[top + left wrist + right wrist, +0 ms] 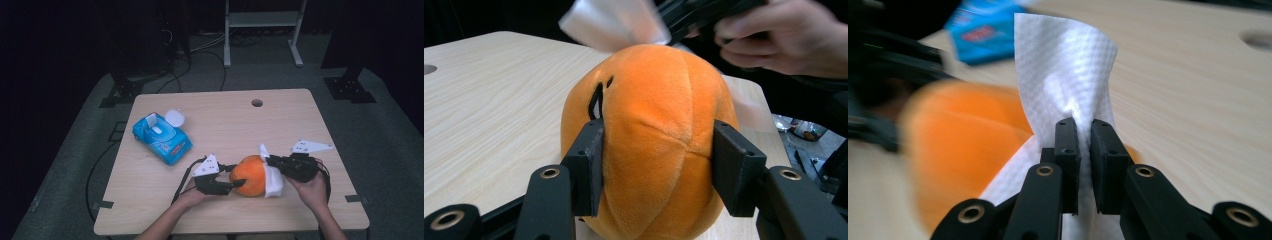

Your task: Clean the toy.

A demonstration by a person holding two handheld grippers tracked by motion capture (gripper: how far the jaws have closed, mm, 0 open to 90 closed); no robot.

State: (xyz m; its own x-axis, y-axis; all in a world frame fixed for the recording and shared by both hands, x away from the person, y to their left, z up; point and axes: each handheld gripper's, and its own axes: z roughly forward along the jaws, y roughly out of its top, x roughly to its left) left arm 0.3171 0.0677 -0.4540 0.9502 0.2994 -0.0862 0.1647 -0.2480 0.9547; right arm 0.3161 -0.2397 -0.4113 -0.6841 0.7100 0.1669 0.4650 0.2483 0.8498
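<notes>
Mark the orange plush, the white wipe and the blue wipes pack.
orange plush [250, 176], high view, top of its body.
white wipe [1068, 65], right gripper view, upper fold.
blue wipes pack [162, 137], high view, top face.

The left tool [231, 176] lies low near the bench's front edge, left of the middle, held by the left hand [192, 196] whose forearm comes in from the front edge. Its jaws point right and stand spread wide, each pad pressed against a side of what sits between them. The right tool [267, 161] points left from the right hand [312, 187], toward the front right corner, its jaws pinched nearly together on a thin sheet.
</notes>
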